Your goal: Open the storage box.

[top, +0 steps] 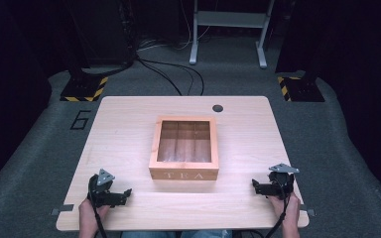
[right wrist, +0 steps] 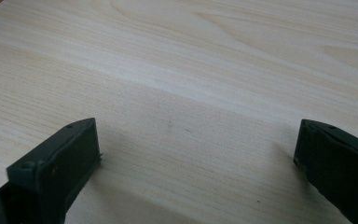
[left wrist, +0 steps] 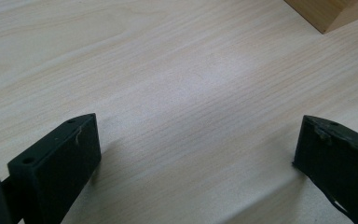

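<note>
Tea box [top: 184, 148] centre, contents unclear; forearms cut off btm edge

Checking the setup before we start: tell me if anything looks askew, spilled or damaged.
Nothing stands out. The tea box sits square on the table, lid closed, nothing spilled. The left gripper and right gripper rest open near the front edge, apart from the box.

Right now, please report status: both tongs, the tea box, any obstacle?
Left tongs open, empty, low over table. Right tongs open, empty. Wooden TEA box centered between them, lid closed. Nothing in the way.
</note>
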A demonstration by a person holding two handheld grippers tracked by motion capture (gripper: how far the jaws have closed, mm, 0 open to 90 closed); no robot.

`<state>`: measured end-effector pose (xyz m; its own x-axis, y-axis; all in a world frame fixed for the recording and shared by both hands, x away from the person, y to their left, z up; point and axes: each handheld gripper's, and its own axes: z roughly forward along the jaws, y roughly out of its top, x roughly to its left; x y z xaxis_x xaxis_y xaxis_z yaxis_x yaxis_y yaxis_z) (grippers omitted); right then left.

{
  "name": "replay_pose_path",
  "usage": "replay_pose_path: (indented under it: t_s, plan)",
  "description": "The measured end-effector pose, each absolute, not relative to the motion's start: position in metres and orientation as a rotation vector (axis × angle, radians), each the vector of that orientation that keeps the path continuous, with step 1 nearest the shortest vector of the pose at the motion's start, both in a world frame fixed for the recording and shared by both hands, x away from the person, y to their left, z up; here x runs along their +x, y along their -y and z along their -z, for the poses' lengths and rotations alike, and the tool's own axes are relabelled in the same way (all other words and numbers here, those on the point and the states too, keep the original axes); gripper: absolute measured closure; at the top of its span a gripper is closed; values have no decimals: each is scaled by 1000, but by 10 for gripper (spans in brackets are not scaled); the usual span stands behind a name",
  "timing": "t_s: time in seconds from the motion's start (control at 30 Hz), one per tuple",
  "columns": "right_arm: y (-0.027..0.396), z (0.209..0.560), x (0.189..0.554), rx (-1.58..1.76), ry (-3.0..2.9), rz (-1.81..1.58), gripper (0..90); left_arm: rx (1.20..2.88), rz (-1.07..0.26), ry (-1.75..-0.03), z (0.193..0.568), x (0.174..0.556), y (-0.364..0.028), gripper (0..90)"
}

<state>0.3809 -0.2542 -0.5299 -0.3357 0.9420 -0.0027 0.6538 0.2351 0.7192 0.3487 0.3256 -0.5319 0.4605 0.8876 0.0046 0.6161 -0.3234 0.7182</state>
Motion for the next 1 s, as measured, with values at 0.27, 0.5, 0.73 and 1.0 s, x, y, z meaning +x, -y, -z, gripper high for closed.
replay_pose_path:
  t_s: [0.27, 0.5, 0.73, 1.0]
  plan:
    - [254, 530, 380, 1461, -2073, -877, 0, 2056, -531, -1256, 532, 351, -325, 0]
    - [253, 530, 380, 1465, -2067, -875, 0, 2052, -538, -1252, 532, 352, -325, 1]
    - [254, 530, 380, 1453, -2078, -871, 0, 2040, -502, -1202, 530, 353, -321, 1]
    - [254, 530, 380, 1454, -2076, -872, 0, 1997, -459, -1129, 514, 356, -307, 0]
